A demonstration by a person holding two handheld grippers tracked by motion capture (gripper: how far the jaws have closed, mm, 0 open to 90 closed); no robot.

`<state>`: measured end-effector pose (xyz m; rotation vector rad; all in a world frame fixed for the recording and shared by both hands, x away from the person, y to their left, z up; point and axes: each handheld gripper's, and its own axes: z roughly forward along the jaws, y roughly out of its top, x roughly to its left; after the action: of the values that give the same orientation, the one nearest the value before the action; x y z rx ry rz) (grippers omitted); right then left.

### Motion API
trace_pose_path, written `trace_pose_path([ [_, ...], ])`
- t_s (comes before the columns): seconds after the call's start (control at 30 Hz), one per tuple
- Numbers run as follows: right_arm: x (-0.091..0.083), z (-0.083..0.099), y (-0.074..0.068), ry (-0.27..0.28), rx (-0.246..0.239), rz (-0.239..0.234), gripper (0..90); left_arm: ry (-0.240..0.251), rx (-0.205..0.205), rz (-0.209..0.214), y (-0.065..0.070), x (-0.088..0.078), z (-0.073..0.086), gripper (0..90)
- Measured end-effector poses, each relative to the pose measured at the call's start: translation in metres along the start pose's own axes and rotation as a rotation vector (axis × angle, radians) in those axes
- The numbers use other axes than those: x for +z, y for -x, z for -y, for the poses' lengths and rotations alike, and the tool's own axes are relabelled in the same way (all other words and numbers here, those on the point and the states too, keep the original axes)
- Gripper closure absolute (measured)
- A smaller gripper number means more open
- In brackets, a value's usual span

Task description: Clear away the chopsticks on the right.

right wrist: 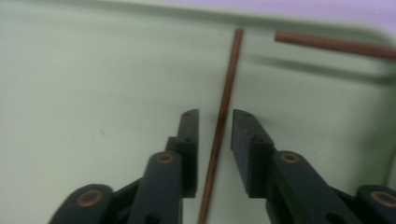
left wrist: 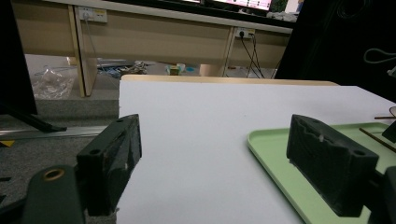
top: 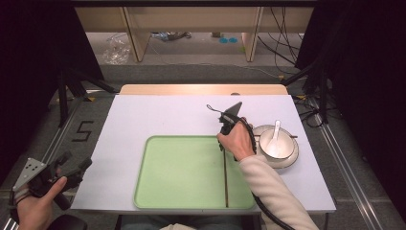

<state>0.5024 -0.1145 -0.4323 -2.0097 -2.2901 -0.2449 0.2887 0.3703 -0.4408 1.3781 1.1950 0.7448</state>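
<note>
White table [top: 158, 115], largest surface; its far edge shows a strip of bare wood.

Green tray [top: 182, 172] lies at the table's near edge, roughly centred, long side parallel to that edge. In the left gripper view its rim [left wrist: 275, 161] sits at right, beside the right jaw.

Saucer [top: 293, 158] with a white bowl [top: 282, 148] on it, near the table's right edge, just beside the tray's far right corner. White spoon [top: 275, 136] stands in the bowl, handle pointing to the far edge.

Right gripper [top: 224, 143] over the tray's far edge, right of centre, pointing down. In the right gripper view [right wrist: 215, 135] the jaws stand slightly apart, one on each side of a brown chopstick [right wrist: 223, 116]; pads not pressing it, a small gap on both sides. The chopstick [top: 225, 179] lies flat in the tray's right part, running from far edge to near edge. A second chopstick [right wrist: 334, 44] lies across the tray's corner rim.

Left gripper [top: 72, 167] held off the table's near left corner, jaws wide apart [left wrist: 215, 158], nothing between them.
</note>
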Motion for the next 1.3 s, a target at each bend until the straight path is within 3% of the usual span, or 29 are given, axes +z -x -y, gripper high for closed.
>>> trace_pose_path([
  [0.03, -0.003, 0.001, 0.002, 0.040, -0.124, 0.004, 71.4, 0.001, -0.001, -0.001, 0.000, 0.000, 0.000, 17.9],
  [0.07, -0.008, 0.001, 0.000, 0.031, -0.141, 0.003, 71.2, 0.001, -0.001, -0.001, 0.000, 0.000, 0.000, 17.9],
  [0.1, -0.012, 0.002, -0.001, 0.044, -0.197, 0.010, 70.5, 0.000, 0.001, 0.000, 0.000, 0.000, 0.000, 17.9],
  [0.13, -0.012, 0.002, -0.001, 0.044, -0.197, 0.010, 70.5, 0.000, 0.001, 0.000, 0.000, 0.000, 0.000, 17.9],
  [0.17, -0.022, 0.004, -0.001, 0.084, -0.342, 0.035, 71.1, -0.001, 0.001, -0.001, 0.000, 0.000, 0.000, 17.9],
  [0.23, -0.031, 0.006, 0.000, 0.128, -0.461, 0.091, 70.6, -0.001, 0.001, -0.001, 0.000, 0.000, 0.000, 17.9],
  [0.3, -0.039, 0.006, 0.006, 0.159, -0.635, 0.143, 66.6, 0.001, 0.000, 0.001, 0.000, 0.000, 0.000, 17.9],
  [0.33, -0.043, 0.006, 0.011, 0.149, -0.713, 0.177, 64.0, 0.001, 0.000, 0.000, 0.000, 0.000, 0.000, 17.9],
  [0.37, -0.043, 0.006, 0.011, 0.149, -0.713, 0.177, 64.0, 0.001, 0.000, 0.000, 0.000, 0.000, 0.000, 17.9],
  [0.4, -0.044, 0.008, 0.019, 0.138, -0.895, 0.261, 59.9, 0.003, -0.002, -0.002, 0.001, 0.000, 0.000, 17.9],
  [0.43, -0.043, 0.010, 0.021, 0.125, -0.959, 0.277, 59.0, 0.003, -0.002, -0.002, 0.001, 0.000, 0.000, 17.9],
  [0.47, -0.042, 0.008, 0.026, 0.103, -1.063, 0.318, 59.1, 0.000, 0.000, -0.004, 0.001, 0.000, 0.000, 17.9],
  [0.5, -0.040, 0.007, 0.030, 0.096, -1.110, 0.328, 59.6, -0.003, 0.003, -0.004, 0.001, 0.000, 0.000, 17.8],
  [0.53, -0.040, 0.007, 0.030, 0.096, -1.110, 0.328, 59.6, -0.003, 0.002, -0.004, 0.001, 0.000, 0.000, 17.8],
  [0.57, -0.035, 0.006, 0.033, 0.087, -1.174, 0.351, 59.8, -0.002, -0.001, -0.007, 0.001, 0.000, 0.000, 17.8],
  [0.6, -0.035, 0.006, 0.033, 0.087, -1.174, 0.351, 59.8, -0.002, -0.004, -0.008, 0.001, 0.000, 0.000, 17.8],
  [0.67, -0.026, 0.004, 0.037, 0.061, -1.225, 0.398, 60.1, -0.001, -0.001, -0.007, 0.001, 0.000, 0.000, 17.7],
  [0.8, -0.014, -0.001, 0.043, 0.066, -1.265, 0.429, 62.1, 0.001, 0.000, -0.005, 0.002, 0.000, 0.000, 17.4],
  [0.87, -0.010, -0.002, 0.044, 0.073, -1.266, 0.415, 63.9, 0.004, -0.012, -0.013, 0.003, 0.000, 0.000, 17.3],
  [0.9, -0.010, -0.002, 0.044, 0.073, -1.266, 0.415, 63.9, 0.002, 0.008, -0.003, 0.002, -0.001, 0.000, 17.3],
  [0.97, -0.007, -0.001, 0.043, 0.084, -1.262, 0.439, 68.4, 0.004, -0.007, -0.013, 0.004, -0.001, 0.000, 17.0],
  [1.0, -0.007, -0.002, 0.044, 0.077, -1.270, 0.441, 69.9, 0.007, 0.024, 0.007, 0.003, 0.000, -0.001, 16.9],
  [1.03, -0.006, -0.002, 0.044, 0.079, -1.275, 0.446, 71.4, 0.006, 0.006, -0.006, 0.005, 0.000, -0.001, 16.8],
  [1.1, -0.005, -0.002, 0.044, 0.075, -1.279, 0.447, 72.7, 0.010, 0.030, 0.012, 0.003, 0.000, -0.001, 16.8],
  [1.17, -0.004, -0.002, 0.045, 0.075, -1.283, 0.453, 74.6, 0.009, 0.008, 0.000, 0.005, 0.000, 0.000, 16.8],
  [1.3, -0.001, -0.002, 0.046, 0.066, -1.291, 0.468, 83.2, 0.006, 0.006, -0.004, 0.004, 0.000, 0.000, 16.9],
])
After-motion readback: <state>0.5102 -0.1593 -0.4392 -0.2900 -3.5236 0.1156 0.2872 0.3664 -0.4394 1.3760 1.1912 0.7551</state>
